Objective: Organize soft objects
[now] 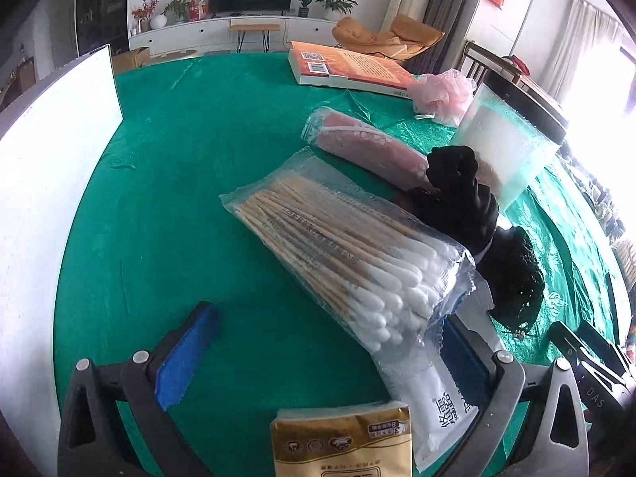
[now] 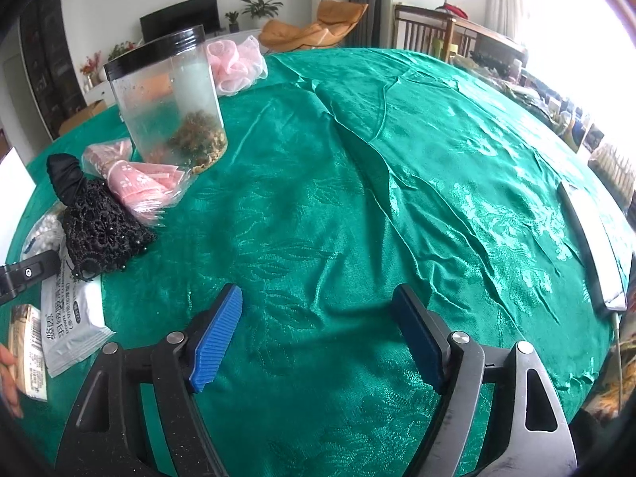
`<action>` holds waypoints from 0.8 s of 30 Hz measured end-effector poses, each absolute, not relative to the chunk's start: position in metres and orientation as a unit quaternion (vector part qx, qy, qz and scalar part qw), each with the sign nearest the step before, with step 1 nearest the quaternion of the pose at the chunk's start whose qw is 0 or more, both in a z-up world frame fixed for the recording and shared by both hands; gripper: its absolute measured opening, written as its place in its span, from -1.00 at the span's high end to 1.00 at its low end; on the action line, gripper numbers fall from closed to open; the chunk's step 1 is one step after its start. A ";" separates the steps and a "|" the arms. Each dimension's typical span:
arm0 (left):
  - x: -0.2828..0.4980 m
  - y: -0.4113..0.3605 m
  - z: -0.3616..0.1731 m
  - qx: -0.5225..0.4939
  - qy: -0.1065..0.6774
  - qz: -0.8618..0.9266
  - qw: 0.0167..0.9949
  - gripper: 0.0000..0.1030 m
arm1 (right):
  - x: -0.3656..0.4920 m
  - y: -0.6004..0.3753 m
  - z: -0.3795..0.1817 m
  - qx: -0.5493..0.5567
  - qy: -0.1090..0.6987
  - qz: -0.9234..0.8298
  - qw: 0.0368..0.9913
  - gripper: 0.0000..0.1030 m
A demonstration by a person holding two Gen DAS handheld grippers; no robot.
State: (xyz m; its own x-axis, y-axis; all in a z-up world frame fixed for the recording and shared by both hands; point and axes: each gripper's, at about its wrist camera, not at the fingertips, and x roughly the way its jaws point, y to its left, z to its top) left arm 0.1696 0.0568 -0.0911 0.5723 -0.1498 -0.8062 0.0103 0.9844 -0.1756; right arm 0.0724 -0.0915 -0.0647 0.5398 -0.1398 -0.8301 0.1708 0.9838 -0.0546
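While both the left gripper (image 1: 318, 353) and right gripper (image 2: 318, 338) gape empty, the clear crinkly cotton-swab packet (image 1: 346, 254) could slide off the white wipes pouch (image 1: 433, 401) if nudged.

Tissue pack (image 1: 342, 443) cut off by bottom edge.

Under my claws the tabletop (image 2: 357, 183) wears a wrinkled green cloth. On it I see a bag of cotton swabs (image 1: 349, 246), a pink packet (image 1: 369, 147), a black lace pouch (image 2: 99, 230) and a black-lidded clear jar (image 2: 171, 99). Farther back lie an orange book (image 1: 349, 67) and a pink mesh puff (image 2: 234, 63).
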 end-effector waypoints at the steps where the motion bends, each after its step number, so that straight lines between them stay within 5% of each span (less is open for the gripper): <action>1: 0.166 0.057 -0.091 -0.078 0.457 -0.041 0.885 -1.00 | 0.073 -0.092 -0.065 0.016 0.472 -0.089 0.877 -0.56; 24: 0.161 0.063 -0.095 -0.064 0.438 -0.065 0.894 -1.00 | 0.072 -0.090 -0.066 0.016 0.472 -0.088 0.877 -0.60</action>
State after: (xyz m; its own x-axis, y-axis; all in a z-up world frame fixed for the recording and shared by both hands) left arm 0.1607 0.0628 -0.0948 0.6076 -0.1727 -0.7752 0.0609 0.9833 -0.1714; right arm 0.0721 -0.0905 -0.0655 0.5390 -0.1395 -0.8307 0.1694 0.9840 -0.0554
